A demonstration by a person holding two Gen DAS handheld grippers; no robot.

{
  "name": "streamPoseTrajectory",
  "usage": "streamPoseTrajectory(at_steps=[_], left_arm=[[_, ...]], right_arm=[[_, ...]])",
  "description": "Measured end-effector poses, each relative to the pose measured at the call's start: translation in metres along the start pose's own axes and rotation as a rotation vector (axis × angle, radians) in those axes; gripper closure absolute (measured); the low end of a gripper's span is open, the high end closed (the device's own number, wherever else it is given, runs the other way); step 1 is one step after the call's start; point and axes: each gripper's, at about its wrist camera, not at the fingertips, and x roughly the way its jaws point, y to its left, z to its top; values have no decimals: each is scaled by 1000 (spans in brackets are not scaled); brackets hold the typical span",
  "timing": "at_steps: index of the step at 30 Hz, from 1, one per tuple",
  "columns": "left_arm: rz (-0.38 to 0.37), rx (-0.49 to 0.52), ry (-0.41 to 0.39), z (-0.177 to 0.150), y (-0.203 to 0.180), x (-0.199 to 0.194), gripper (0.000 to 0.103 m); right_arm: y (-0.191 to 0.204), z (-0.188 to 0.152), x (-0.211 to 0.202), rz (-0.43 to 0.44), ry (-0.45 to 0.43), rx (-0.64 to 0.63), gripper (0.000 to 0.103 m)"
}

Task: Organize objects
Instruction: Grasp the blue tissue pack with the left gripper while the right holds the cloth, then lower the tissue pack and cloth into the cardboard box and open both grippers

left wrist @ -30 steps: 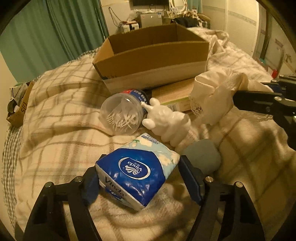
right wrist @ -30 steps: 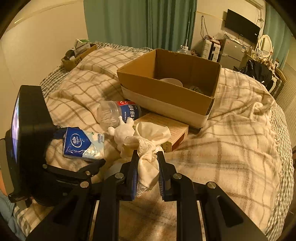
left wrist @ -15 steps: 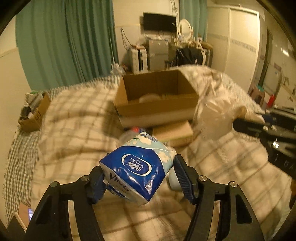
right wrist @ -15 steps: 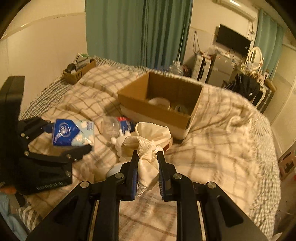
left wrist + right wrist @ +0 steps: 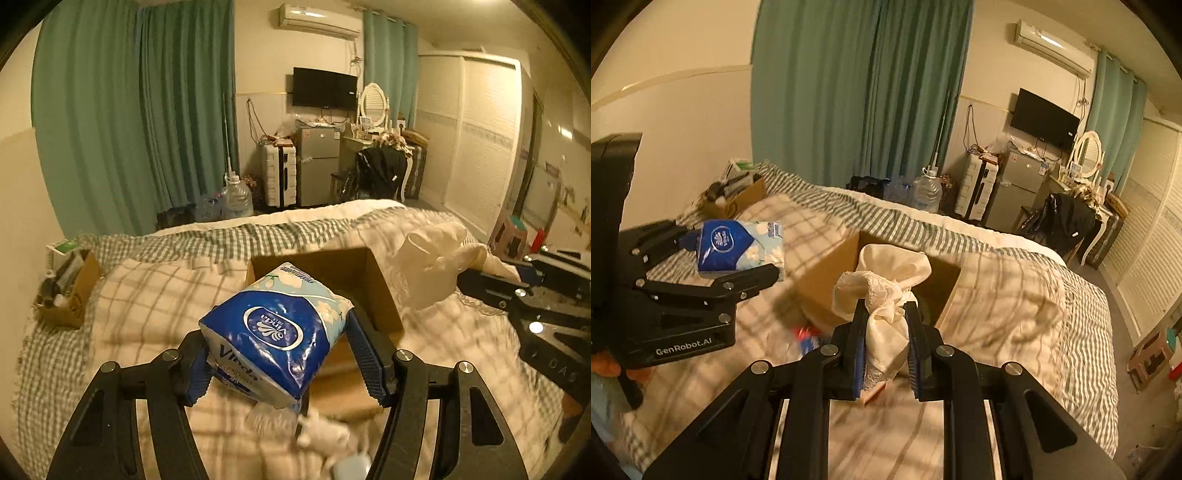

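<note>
Across the bed point(image 5: 1015, 295), a cream plaid blanket w/ grey-green check covers the surface; behind it are teal curtains point(image 5: 129, 129), a wall TV point(image 5: 325, 88), a small fridge point(image 5: 317, 166), an oval mirror point(image 5: 373, 99) and an AC unit point(image 5: 319, 23) up high. An open brown cardboard box point(image 5: 380, 291) sits mid-bed; its inside is too dark to read. Left gripper point(image 5: 279, 363) pinches a soft, glossy plastic tissue pack point(image 5: 273, 332), blue and pale w/ white flowers, "Vinda" printed on top and side, held in the air in front of the box. Right gripper point(image 5: 886, 347) is clamped on a bunched cream cloth point(image 5: 886, 295) w/ lace trim, also in front of the box. "GenRobot.AI" is on the left gripper's body. A smaller box of clutter point(image 5: 62, 288) sits at the bed's far left edge. Blurred white items point(image 5: 325, 435) lie on the blanket below the pack.
</note>
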Motion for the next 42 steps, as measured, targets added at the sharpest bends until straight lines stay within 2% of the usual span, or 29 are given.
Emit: streamPoseTrajectory(at_steps=[4,9,16,19,21,23,25,26,27,28,30,35,40,42], left_arm=[[3,-7,23,22,5,45,36],[-22,-17,69,34,11,106,36],[-41,24,112,16,3,169,36],[-44,39,138,5,3,189,36],[-27,51,152,-1,2,195,32],[-17,63,164,-5,3,198,27],[6,54,180,-7,5,197,18],[21,45,184,-7,7,194,10],[28,32,183,-8,9,190,8],[18,19,181,-8,11,183,8],[9,3,183,-6,14,169,6],[24,-13,165,1,24,118,0],[70,-22,141,0,26,52,0],[61,-17,121,-7,27,21,0]], right_arm=[[-14,28,43,-30,32,-1,86],[-27,46,106,-36,76,16,87],[-48,27,179,-19,136,53,90],[-50,14,201,-14,158,54,90],[-53,7,208,-18,159,61,89],[-55,3,208,-20,155,79,87],[-59,4,202,-18,135,97,77],[-60,5,196,-22,124,102,70],[-61,7,190,-28,110,107,60],[-62,9,182,-35,95,113,54],[-62,13,165,-42,75,120,34],[-56,18,108,-63,36,105,27],[-41,18,38,-90,-5,73,22],[-33,18,12,-90,-22,53,21]])
